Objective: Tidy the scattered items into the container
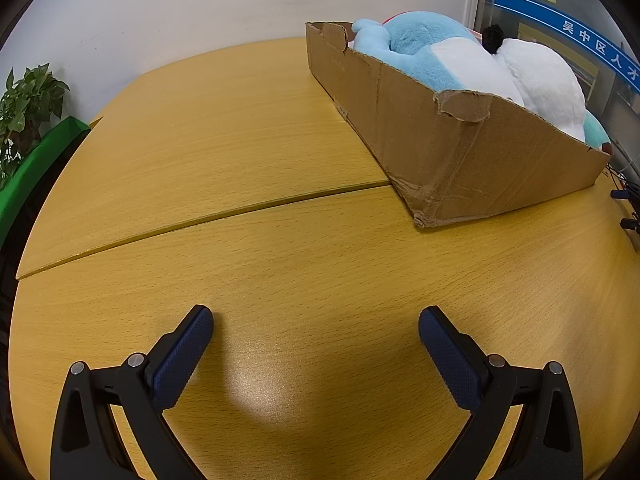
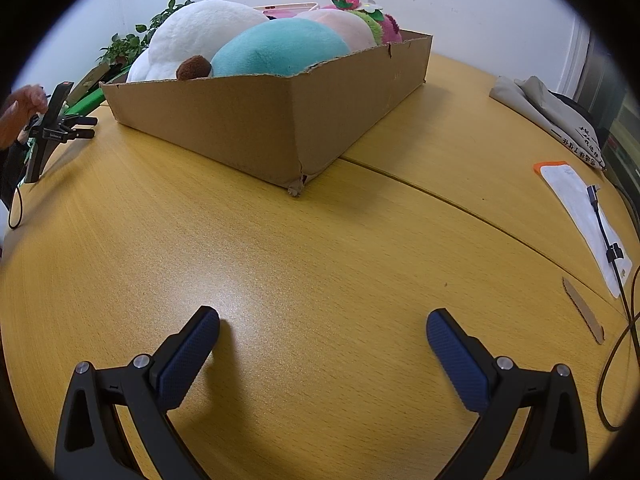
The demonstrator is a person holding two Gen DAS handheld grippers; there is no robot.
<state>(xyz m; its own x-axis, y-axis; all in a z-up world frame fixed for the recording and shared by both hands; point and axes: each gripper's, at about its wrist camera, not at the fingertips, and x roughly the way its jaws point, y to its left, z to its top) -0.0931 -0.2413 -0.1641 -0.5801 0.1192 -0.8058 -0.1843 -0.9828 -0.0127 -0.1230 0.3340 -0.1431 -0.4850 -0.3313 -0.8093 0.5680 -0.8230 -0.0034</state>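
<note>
A torn cardboard box (image 1: 452, 148) stands on the yellow wooden table (image 1: 240, 140), up and to the right in the left wrist view. A blue and white plush (image 1: 424, 48) and a white plush (image 1: 548, 80) bulge out of it. In the right wrist view the box (image 2: 248, 124) holds a white plush (image 2: 200, 32), a teal plush (image 2: 280, 50) and pink and green toys (image 2: 372, 24). My left gripper (image 1: 316, 320) is open over bare table, nothing between its fingers. My right gripper (image 2: 322, 324) is open too, short of the box's near corner.
A hand (image 2: 18, 114) holds a black gripper device (image 2: 60, 128) left of the box. At the right lie a grey cloth bag (image 2: 552, 112), a white packet (image 2: 580, 208), a cable (image 2: 616, 280) and a cardboard strip (image 2: 584, 310). A potted plant (image 1: 28, 96) stands beyond the table's left edge.
</note>
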